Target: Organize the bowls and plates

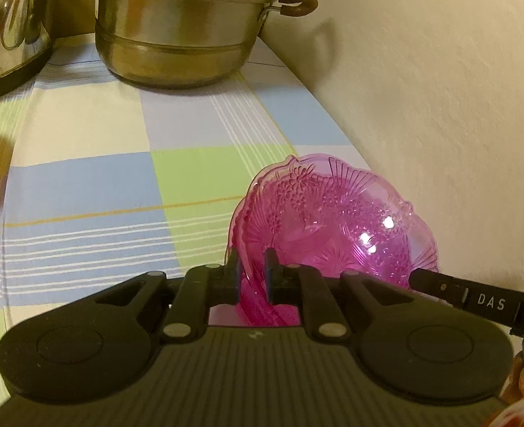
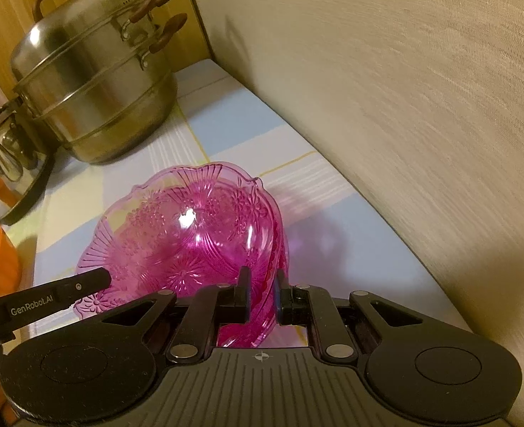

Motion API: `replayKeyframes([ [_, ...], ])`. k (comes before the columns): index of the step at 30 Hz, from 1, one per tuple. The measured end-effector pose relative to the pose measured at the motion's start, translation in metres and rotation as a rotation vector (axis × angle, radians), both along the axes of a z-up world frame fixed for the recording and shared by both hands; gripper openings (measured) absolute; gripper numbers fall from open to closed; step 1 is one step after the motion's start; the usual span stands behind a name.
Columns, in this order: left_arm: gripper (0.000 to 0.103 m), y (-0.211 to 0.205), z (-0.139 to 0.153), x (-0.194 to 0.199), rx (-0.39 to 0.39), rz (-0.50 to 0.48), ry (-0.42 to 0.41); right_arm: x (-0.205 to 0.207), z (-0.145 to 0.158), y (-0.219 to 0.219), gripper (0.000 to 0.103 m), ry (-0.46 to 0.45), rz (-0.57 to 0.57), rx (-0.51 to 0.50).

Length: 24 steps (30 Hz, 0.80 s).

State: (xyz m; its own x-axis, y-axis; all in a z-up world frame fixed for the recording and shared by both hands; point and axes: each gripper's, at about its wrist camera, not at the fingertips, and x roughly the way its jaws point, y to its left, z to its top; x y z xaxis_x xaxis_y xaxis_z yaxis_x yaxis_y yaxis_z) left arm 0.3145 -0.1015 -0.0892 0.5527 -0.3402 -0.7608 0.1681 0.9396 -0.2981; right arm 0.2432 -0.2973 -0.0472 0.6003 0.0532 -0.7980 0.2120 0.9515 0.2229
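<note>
Nearest, the left gripper (image 1: 251,259) is clamped on the left rim of the pink bowl (image 1: 336,220), while the right gripper (image 2: 262,277) pinches the opposite, right rim. The bowl, possibly a nested stack, is tilted with its opening facing near and up, over the checked tablecloth (image 1: 95,192) beside the right-hand wall (image 2: 422,106). Farther off stand a steel steamer pot (image 1: 180,35) and, left of it, a kettle (image 1: 9,25).

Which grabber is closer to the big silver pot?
Left, though only slightly. The left gripper pinches the pink bowl's rim on the side toward the steamer pot; the right gripper pinches the wall-side rim.
</note>
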Motion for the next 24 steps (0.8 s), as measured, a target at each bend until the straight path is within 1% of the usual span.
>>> replayKeyframes([
  [15,0.012,-0.0068,0.0017,-0.001,0.032,-0.021,-0.015,0.0,-0.0011,-0.0007,0.013,0.005,-0.006,-0.012],
  [24,0.012,-0.0074,0.0011,-0.0005,0.034,-0.021,-0.014,0.0006,-0.0011,0.0001,0.013,0.004,-0.008,-0.012],
])
